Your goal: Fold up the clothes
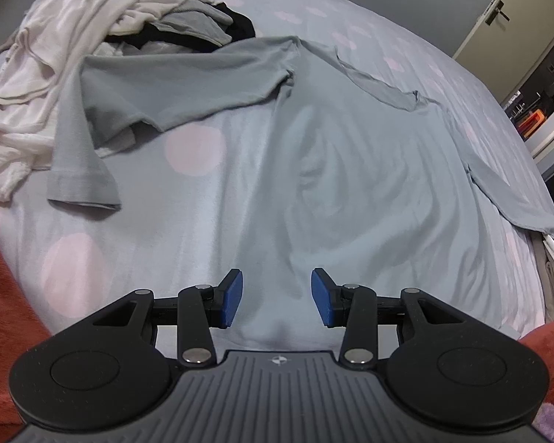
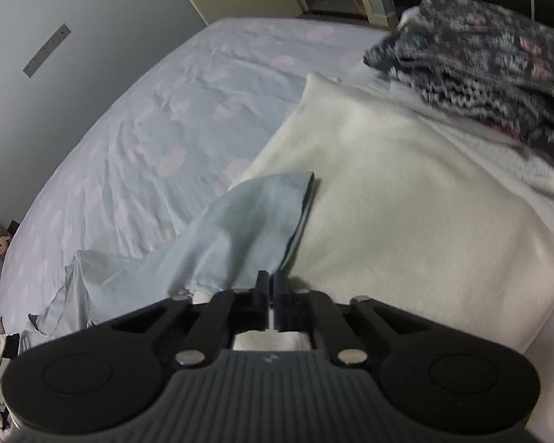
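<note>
Grey-blue shirt (image 1: 351, 170) on bed (image 1: 188, 243); left gripper (image 1: 277, 297) wide open, empty; right gripper (image 2: 271, 288) clamped on sleeve (image 2: 247, 229).

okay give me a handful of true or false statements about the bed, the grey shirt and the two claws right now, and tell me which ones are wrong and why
1. The left claw is open with nothing between its blue pads. True.
2. The right claw is open and empty. False: it is shut on the sleeve of the grey long-sleeved shirt.
3. A pile of unfolded clothes lies beyond the shirt in the left wrist view. True.
4. The bedsheet is plain white. False: it is pale blue with pink dots.
5. The held sleeve lies partly on a cream folded garment. True.
</note>
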`<act>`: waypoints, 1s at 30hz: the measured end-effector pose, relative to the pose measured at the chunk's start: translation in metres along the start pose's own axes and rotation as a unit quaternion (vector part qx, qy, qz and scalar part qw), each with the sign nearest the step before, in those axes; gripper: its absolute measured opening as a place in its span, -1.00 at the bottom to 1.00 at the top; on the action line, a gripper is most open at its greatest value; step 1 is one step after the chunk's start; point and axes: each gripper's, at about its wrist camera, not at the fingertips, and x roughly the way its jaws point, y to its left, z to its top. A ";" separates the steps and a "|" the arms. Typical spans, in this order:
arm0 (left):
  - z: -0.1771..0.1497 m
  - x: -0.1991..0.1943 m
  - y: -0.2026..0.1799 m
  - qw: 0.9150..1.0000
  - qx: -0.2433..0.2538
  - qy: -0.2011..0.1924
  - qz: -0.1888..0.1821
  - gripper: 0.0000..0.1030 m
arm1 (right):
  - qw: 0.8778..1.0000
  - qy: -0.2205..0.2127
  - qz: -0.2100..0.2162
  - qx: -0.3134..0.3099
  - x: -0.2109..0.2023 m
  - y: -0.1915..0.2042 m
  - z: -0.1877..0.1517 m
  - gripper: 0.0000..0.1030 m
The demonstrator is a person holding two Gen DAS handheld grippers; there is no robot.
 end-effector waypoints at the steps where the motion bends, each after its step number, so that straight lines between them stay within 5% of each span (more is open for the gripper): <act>1: 0.002 -0.003 0.003 1.000 -0.002 -0.004 0.004 -0.24 | 1.000 -0.008 -0.002 -0.005 -0.005 0.003 0.002 -0.96; 9: 0.024 -0.018 0.044 0.998 -0.029 -0.034 0.034 -0.20 | 0.998 -0.021 -0.048 -0.023 -0.025 -0.001 0.003 -0.99; 16: 0.043 -0.028 0.091 0.991 -0.080 -0.076 0.079 -0.11 | 0.998 -0.026 -0.028 -0.050 -0.026 0.015 -0.025 -0.86; 20: 0.048 -0.012 0.108 0.988 -0.096 -0.063 0.100 -0.11 | 0.997 -0.023 0.000 -0.070 -0.026 0.033 -0.046 -0.62; 22: 0.048 -0.002 0.117 0.985 -0.111 -0.059 0.119 -0.11 | 0.995 -0.017 0.023 -0.092 -0.024 0.051 -0.062 -0.38; 25: 0.048 0.011 0.130 0.978 -0.136 -0.058 0.145 -0.10 | 0.990 -0.008 0.036 -0.133 -0.018 0.075 -0.085 -0.38; 30: 0.040 0.005 0.143 0.961 -0.194 -0.122 0.156 -0.10 | 0.978 0.002 0.044 -0.202 -0.007 0.099 -0.123 -0.38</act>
